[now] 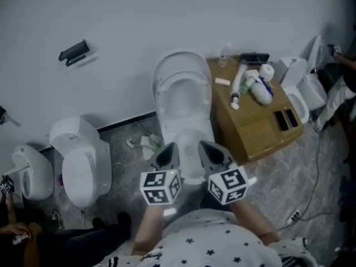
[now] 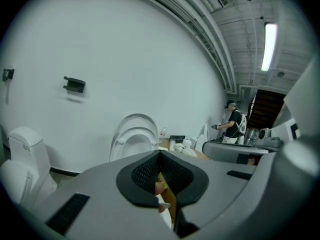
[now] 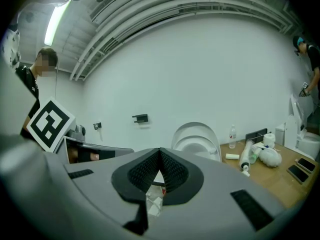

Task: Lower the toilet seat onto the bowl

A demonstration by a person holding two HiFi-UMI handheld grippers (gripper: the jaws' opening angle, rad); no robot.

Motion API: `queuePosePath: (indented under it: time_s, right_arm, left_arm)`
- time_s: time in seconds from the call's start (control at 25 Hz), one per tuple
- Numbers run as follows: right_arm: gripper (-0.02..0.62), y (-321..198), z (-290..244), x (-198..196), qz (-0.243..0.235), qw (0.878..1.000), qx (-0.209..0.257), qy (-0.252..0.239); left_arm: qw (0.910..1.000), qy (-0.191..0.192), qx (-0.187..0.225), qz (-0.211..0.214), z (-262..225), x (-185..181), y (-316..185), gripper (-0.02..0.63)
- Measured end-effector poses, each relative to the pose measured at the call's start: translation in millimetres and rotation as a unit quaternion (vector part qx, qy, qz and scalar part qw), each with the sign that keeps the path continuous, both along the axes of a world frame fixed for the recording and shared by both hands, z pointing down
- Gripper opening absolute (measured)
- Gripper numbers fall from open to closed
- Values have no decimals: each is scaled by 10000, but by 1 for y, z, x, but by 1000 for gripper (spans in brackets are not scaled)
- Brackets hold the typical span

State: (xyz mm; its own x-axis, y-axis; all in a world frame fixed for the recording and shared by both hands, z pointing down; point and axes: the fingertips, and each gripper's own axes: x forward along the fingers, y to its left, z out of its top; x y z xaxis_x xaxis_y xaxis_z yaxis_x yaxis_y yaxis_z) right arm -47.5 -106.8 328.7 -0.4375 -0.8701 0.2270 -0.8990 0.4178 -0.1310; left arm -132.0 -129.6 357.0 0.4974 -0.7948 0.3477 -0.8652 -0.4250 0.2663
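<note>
The white wall (image 1: 167,15) rises directly behind the toilet bowl (image 1: 186,141), and only the head view shows the bowl itself, open, on the grey speckled floor (image 1: 311,171). The toilet seat (image 1: 160,96) stands raised over the back of the bowl, leaning on the upright lid (image 1: 167,63) against the wall. Both gripper views show the seat and lid side-on as nested ovals but hide the bowl behind the gripper bodies.

Left of the bowl stands another white toilet (image 1: 83,160), and a further one (image 1: 30,171) beyond it. Just right of the bowl is a wooden cabinet (image 1: 250,132), and past that a third toilet (image 1: 303,90) with its lid up.

The gripper views alone reveal the ribbed ceiling with a strip light (image 2: 270,39), a person (image 2: 233,124) standing far to the right of the bowl, and a second person (image 3: 30,79) to its left.

In front of the bowl, the left gripper (image 1: 169,147) and the right gripper (image 1: 204,145) point at it side by side, short of its front rim. Each has its black pads pressed together with nothing between them.

On the cabinet lie a white bottle (image 1: 261,90), a tube (image 1: 238,85), a paper roll (image 1: 267,71), a clear bottle (image 1: 224,54) and two dark phones (image 1: 283,119). A black bracket (image 1: 74,52) is mounted on the wall up and left of the bowl
</note>
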Motion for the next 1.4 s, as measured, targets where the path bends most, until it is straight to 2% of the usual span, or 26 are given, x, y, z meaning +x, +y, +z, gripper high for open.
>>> queuePosePath:
  time_s: [0.28, 0.76, 1.16, 1.4]
  right_arm:
    - [5, -39, 0, 23, -214, 9998, 48, -15]
    - [5, -121, 8, 59, -618, 9979, -85, 162]
    - [6, -199, 25, 86, -802, 9959, -167, 390]
    - [6, -249, 39, 97, -794, 9952, -281, 498]
  left_arm:
    - [9997, 26, -6, -229, 4, 18, -34, -2]
    - [9971, -150, -119, -738, 15, 38, -108, -3]
    - [9936, -135, -202, -1103, 28, 48, -180, -2]
    - [9915, -24, -195, -1288, 35, 41, -224, 0]
